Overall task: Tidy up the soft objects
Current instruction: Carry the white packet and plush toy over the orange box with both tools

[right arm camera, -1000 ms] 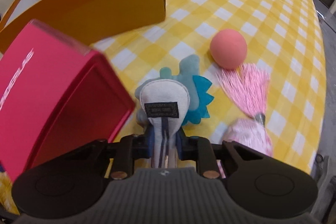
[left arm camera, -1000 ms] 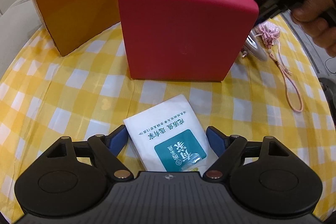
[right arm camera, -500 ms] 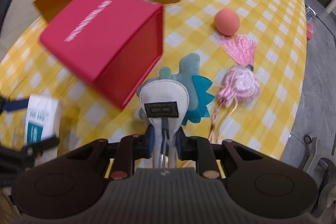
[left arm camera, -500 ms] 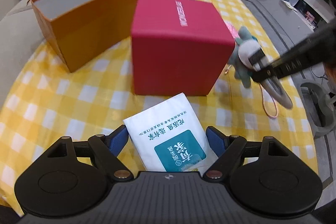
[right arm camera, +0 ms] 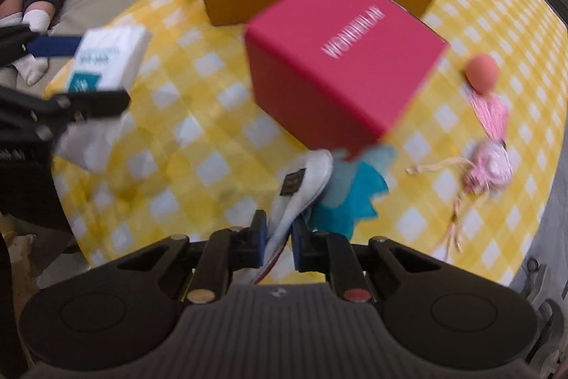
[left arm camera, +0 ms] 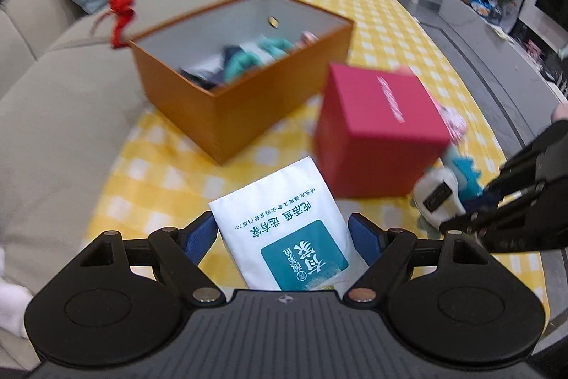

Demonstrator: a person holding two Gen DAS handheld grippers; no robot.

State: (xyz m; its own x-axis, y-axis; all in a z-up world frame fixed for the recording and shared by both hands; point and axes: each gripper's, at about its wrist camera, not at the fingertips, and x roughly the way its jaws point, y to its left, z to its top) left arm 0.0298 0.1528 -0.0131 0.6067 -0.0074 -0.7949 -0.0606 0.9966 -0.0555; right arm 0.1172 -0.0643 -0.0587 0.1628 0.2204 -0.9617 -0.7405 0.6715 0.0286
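White, soft tissue pack [left arm camera: 284, 237] sits clamped between the left gripper [left arm camera: 282, 235] fingers; it is light and crushes easily, so the grip on its sides suits it. The right gripper [right arm camera: 278, 245] jaws, just closing further, pinch a limp plush toy [right arm camera: 319, 190] by its base. Beyond the fingers the red box [left arm camera: 376, 137] stands in the way of the orange box [left arm camera: 245, 66]. Far right lie a ball [right arm camera: 481, 73] and tassel [right arm camera: 491, 162].

Orange box [left arm camera: 227, 116] contents blurred; red box [right arm camera: 340, 59] lettering unreadable
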